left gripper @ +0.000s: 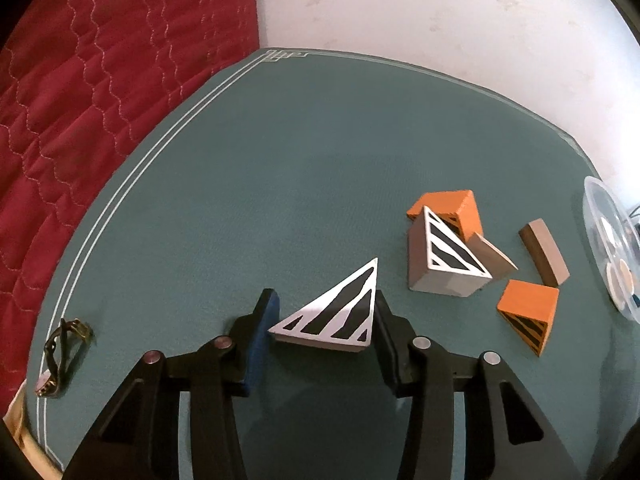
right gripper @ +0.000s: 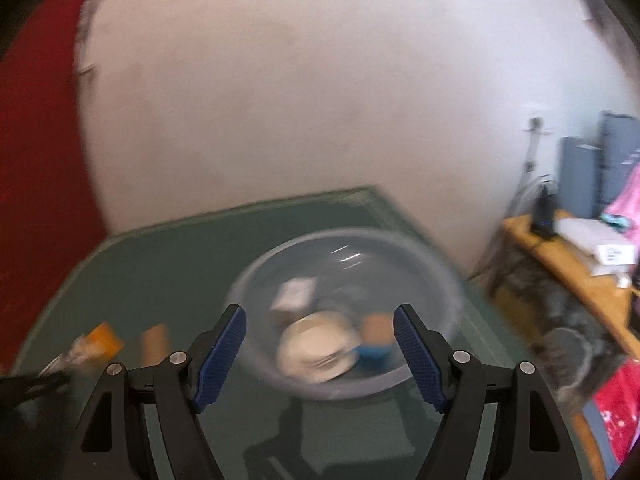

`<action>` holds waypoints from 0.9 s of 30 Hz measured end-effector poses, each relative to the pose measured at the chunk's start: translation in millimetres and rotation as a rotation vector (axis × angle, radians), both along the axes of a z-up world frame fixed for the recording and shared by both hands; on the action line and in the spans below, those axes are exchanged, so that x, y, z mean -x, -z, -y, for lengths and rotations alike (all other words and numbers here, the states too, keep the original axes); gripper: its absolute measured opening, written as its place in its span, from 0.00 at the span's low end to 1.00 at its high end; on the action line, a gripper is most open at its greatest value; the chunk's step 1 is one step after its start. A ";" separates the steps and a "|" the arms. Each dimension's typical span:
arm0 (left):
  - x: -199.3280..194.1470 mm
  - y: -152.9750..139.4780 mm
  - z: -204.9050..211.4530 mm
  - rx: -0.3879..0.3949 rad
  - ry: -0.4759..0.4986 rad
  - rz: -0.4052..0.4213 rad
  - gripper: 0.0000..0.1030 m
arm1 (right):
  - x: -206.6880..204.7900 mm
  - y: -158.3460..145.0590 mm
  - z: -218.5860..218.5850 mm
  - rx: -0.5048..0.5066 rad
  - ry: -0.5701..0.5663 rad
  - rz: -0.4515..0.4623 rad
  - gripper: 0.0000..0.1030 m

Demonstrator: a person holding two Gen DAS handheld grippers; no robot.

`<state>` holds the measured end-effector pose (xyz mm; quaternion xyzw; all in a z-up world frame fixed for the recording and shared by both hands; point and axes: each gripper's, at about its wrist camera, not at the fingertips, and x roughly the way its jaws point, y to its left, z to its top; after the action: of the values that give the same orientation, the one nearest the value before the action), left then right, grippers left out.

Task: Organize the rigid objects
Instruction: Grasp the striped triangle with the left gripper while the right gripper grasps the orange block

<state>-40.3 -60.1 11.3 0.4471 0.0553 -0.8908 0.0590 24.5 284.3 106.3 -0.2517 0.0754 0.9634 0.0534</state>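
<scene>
Several wooden blocks lie on the green tabletop (left gripper: 248,168), and your sorting looks, by judgement, only partly done. Your left tongs (left gripper: 325,320) straddle a white wedge with black stripes (left gripper: 336,312); the right finger touches its side while the left blue pad sits just beside its pointed corner, so the jaws are closing on it but whether the grip is firm cannot be told. Near it to the right sits a cluster: a second striped wedge (left gripper: 444,256) leaning against an orange block (left gripper: 452,208), a plain tan wedge (left gripper: 492,256) touching them, a curved brown block (left gripper: 544,252) a little apart, and another orange wedge (left gripper: 528,316) nearer you. Your right tongs (right gripper: 320,354) hang wide open and empty above a clear plastic bowl (right gripper: 420,252), blurred by motion; inside it show a pale round piece, a white block, a tan piece and something blue, though their exact shapes are too smeared to name. Judging from this, a few pieces are already gathered in the bowl and about six remain on the tabletop. A small hair clip (left gripper: 60,352) lies near the left edge.
</scene>
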 end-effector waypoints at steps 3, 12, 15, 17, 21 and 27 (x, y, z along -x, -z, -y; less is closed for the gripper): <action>-3.4 -3.3 1.2 -0.007 0.006 -0.026 0.45 | 1.6 6.2 26.7 0.024 -0.135 0.058 0.77; -13.1 -13.0 5.8 -0.037 0.000 -0.089 0.45 | 13.6 27.3 92.5 0.009 -0.401 0.196 0.73; -15.3 -13.8 6.3 -0.047 -0.010 -0.092 0.45 | 21.4 35.6 105.7 0.013 -0.436 0.243 0.69; -18.0 -16.4 5.5 -0.056 -0.017 -0.094 0.45 | 27.4 41.2 113.3 0.014 -0.457 0.273 0.66; -19.3 -17.8 7.5 -0.078 -0.023 -0.097 0.45 | 39.3 48.7 124.5 0.017 -0.485 0.319 0.61; -20.3 -13.9 4.4 -0.077 -0.023 -0.084 0.45 | 58.0 60.4 143.5 -0.015 -0.507 0.351 0.58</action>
<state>-20.0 -64.4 25.3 0.4108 0.0970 -0.9052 0.0495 -33.5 140.8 45.9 -0.4244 -0.0075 0.8884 -0.1748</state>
